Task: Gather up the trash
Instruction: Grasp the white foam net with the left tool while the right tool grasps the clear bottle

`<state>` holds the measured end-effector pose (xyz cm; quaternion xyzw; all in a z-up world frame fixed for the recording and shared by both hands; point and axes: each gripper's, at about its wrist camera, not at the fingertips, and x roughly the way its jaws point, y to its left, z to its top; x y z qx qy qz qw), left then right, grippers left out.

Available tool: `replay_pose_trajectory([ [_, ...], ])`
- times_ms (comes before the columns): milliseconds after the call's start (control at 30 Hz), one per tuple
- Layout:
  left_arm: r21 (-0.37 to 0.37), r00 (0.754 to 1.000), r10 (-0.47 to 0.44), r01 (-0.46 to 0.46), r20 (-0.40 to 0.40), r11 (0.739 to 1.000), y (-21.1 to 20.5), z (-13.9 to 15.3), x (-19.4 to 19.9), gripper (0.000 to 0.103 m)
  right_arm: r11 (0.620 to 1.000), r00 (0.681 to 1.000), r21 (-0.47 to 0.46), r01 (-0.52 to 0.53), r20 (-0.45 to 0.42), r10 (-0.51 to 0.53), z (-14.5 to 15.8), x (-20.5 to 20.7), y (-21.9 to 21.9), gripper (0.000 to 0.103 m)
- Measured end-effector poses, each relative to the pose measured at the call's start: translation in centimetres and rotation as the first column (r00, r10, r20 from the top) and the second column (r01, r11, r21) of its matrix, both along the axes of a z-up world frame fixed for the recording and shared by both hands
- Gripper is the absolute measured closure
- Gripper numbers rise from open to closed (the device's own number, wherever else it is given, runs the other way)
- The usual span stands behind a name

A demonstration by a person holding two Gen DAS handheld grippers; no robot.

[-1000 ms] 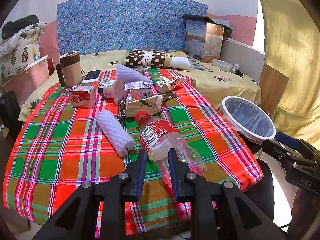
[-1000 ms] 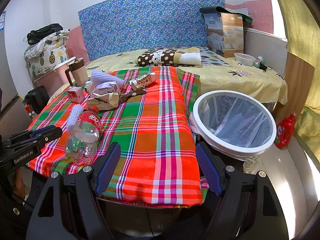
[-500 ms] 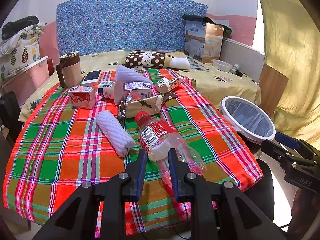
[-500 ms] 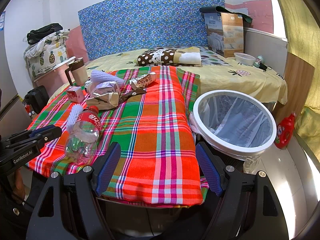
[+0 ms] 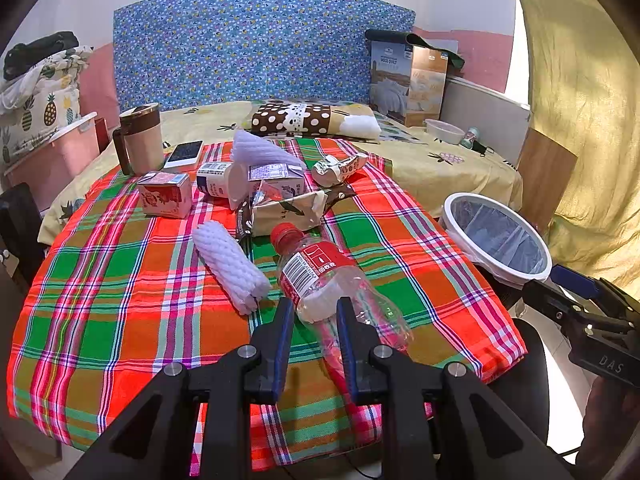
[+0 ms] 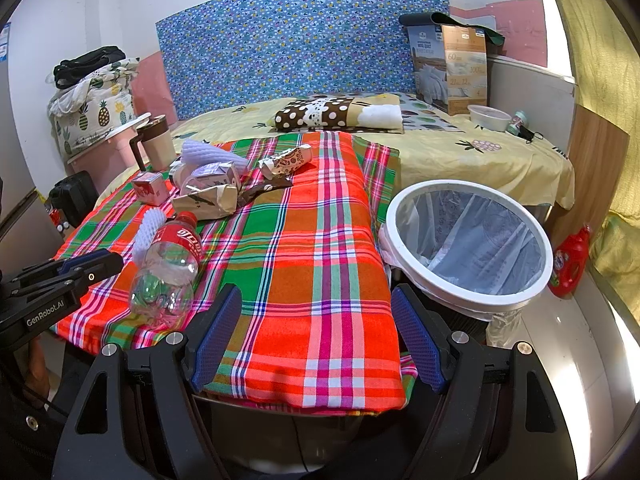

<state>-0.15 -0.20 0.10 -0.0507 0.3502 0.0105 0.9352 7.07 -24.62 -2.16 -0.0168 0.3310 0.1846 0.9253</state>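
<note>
The left gripper [image 5: 311,312] hung above the near edge of the table, its jaws set narrow with nothing pressed between them. The right gripper [image 6: 316,330] hovered over the table's near right corner, jaws spread wide and empty.

Just ahead of the left gripper lay the empty plastic bottle [image 5: 332,280], on its side, red cap pointing away; its clear body showed between the blue pads, but from the right wrist view the gripper stood short of it and apart. Judgement: the task stood at its opening step, the approach to the first item, with nothing yet collected. The next move would call for wider jaws, since the bottle's body looked broader than the present gap, then a descent over it and a carry to the bin.

The white-rimmed trash bin [image 6: 472,300], lined with a clear bag, stood on the floor against the table's right side, and no trash showed in the visible part of it.

Beside the bottle lay a white foam net sleeve [image 5: 230,266]. Farther back sat a cluster of cartons and wrappers [image 5: 280,200], a red carton [image 5: 166,199], a phone [image 5: 184,154] and a lidded mug [image 5: 140,140]; the last two did not look like trash.

The surface was a plaid cloth [image 5: 120,280] in red, green and orange. Beyond it stood a bed with a yellow sheet [image 6: 460,156] and a blue patterned headboard [image 5: 248,40].
</note>
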Motion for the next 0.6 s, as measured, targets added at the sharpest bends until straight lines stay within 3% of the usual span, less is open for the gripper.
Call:
replay_pose_trajectory([
  [300, -0.053, 0.999, 0.040, -0.040, -0.007, 0.998, 2.4, -0.4, 0.3, 0.081, 0.993, 0.993, -0.005, -0.116, 0.004, 0.116, 0.2, 0.4, 2.4, 0.025],
  [600, -0.090, 0.992, 0.125, -0.125, -0.013, 0.988, 6.7, -1.3, 0.7, 0.081, 0.959, 0.959, 0.035, -0.281, -0.029, 0.282, 0.3, 1.2, 7.0, 0.025],
])
